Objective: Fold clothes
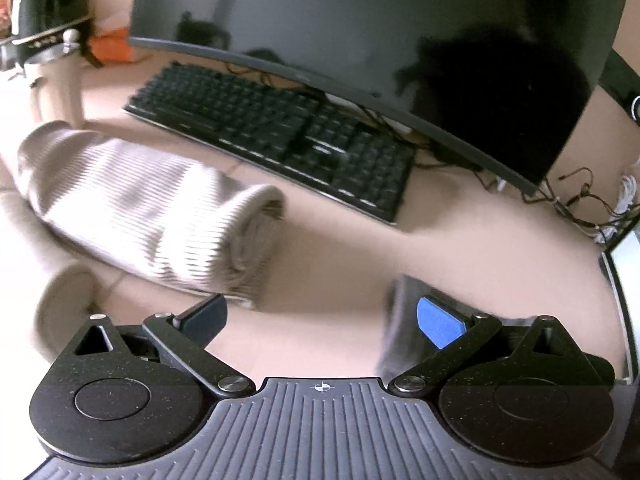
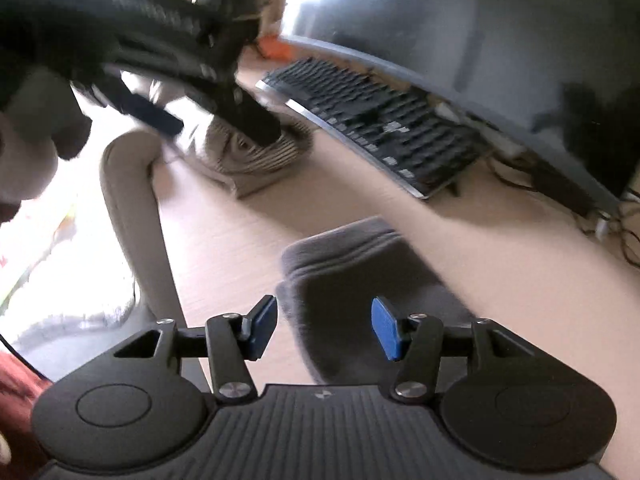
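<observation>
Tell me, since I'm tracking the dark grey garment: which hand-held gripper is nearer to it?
Right. The right hand-held gripper hangs open directly over the dark grey garment; the left hand-held gripper is farther back, at the striped roll.

A rolled, ribbed grey-and-white striped garment (image 1: pixel 132 208) lies on the pale wooden worktop (image 1: pixel 360 264), left of and before the black keyboard (image 1: pixel 272 136); the keyboard lies before the wide dark curved monitor (image 1: pixel 380 40); a folded dark grey knitted garment (image 2: pixel 360 280) lies on the worktop right of the roll, before the keyboard; tangled black cables (image 1: pixel 580 200) lie right of the monitor.
</observation>
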